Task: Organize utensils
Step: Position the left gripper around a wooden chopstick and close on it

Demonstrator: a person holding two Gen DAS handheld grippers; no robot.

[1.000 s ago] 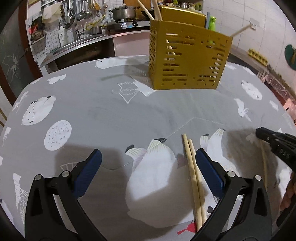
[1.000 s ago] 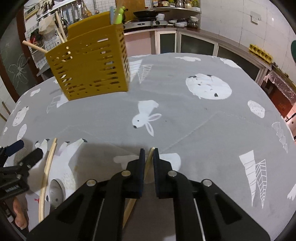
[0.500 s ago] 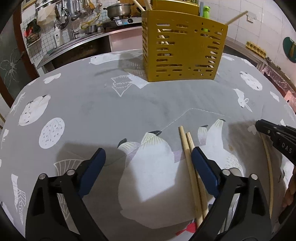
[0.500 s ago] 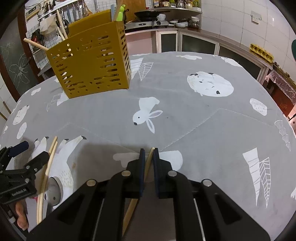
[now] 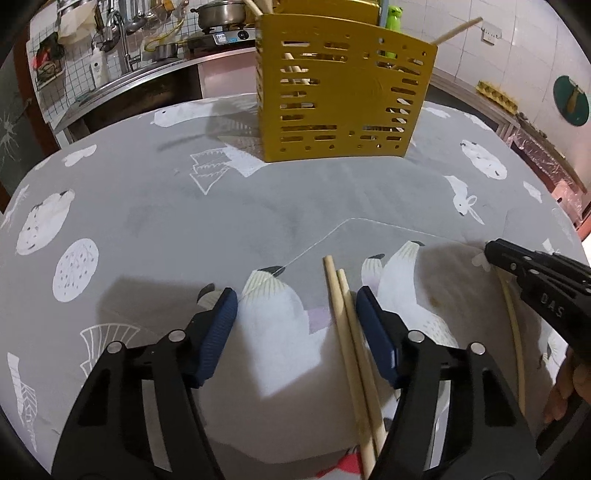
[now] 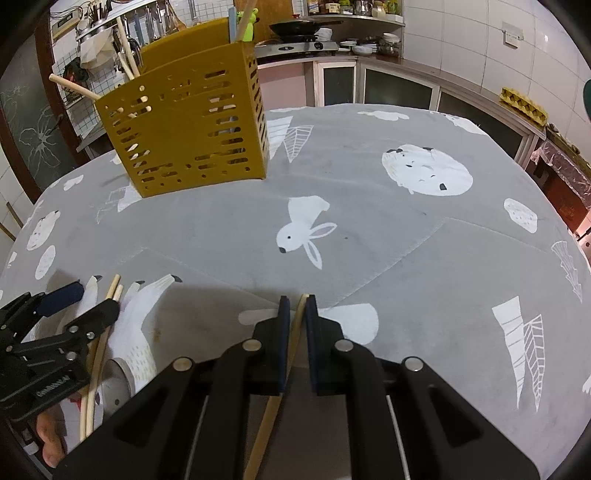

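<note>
A pair of wooden chopsticks [image 5: 351, 343] lies on the grey printed tablecloth [image 5: 221, 221]. My left gripper [image 5: 297, 306] is open and low over the cloth, the pair just inside its right finger. It also shows in the right wrist view [image 6: 81, 299]. My right gripper [image 6: 295, 306] is shut on a single wooden chopstick [image 6: 291, 339], held low over the cloth; it also shows in the left wrist view [image 5: 513, 332]. The yellow slotted utensil holder [image 5: 347, 96] stands at the far side with several sticks in it, also seen in the right wrist view [image 6: 184, 125].
A kitchen counter with a sink, a pot and a stove [image 5: 218, 22] runs behind the table. Cabinets and a shelf with dishes [image 6: 351, 40] stand at the back right. The cloth [image 6: 424, 240] stretches to the right of the holder.
My left gripper has moved forward along the pair of chopsticks and its fingers have narrowed. The right gripper holds its chopstick and has edged forward; the holder looks nearer in both views.
</note>
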